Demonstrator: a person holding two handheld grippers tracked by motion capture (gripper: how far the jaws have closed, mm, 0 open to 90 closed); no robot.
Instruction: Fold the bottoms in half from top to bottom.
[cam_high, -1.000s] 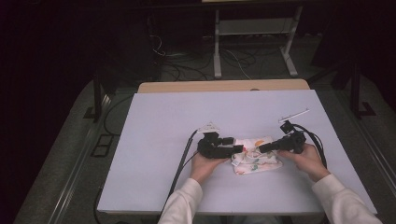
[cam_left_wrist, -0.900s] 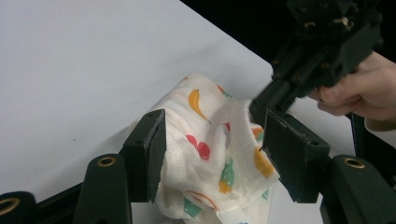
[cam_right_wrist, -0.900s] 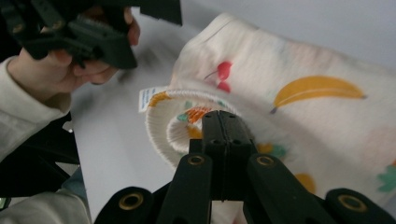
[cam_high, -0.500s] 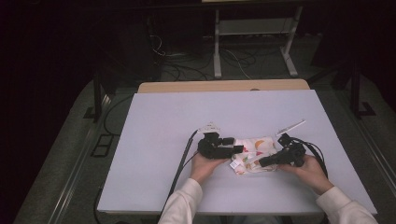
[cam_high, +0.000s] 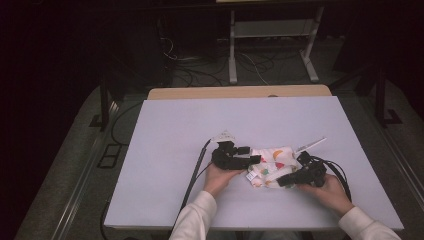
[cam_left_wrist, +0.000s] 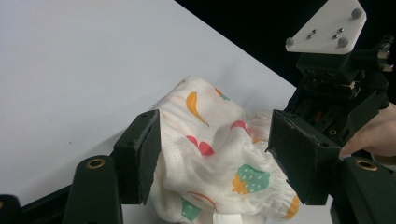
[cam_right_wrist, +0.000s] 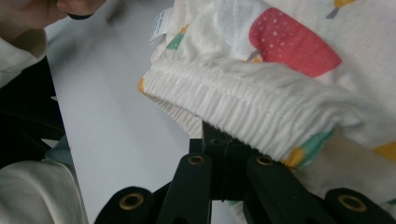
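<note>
A small white garment (cam_high: 272, 159) printed with coloured fruit lies bunched on the white table (cam_high: 200, 125). My left gripper (cam_high: 251, 155) reaches it from the left. In the left gripper view the garment (cam_left_wrist: 210, 112) bulges between the jaws of my left gripper (cam_left_wrist: 212, 140), which have just been opening and stand apart without pinching it. My right gripper (cam_high: 281, 180) lies at the garment's near edge. In the right gripper view the right gripper (cam_right_wrist: 211, 133) is shut, its tips tucked under the ribbed elastic hem (cam_right_wrist: 261, 105). No cloth shows between them.
A wooden table edge (cam_high: 240, 92) runs behind the white one. Beyond it are floor cables (cam_high: 190, 70) and a metal stand (cam_high: 270, 30). Each gripper trails a cable (cam_high: 195, 170) toward the near edge. White tabletop stretches left and behind the garment.
My right gripper has moved from the garment's right side down and left to its near edge. The left hand has stayed put.
</note>
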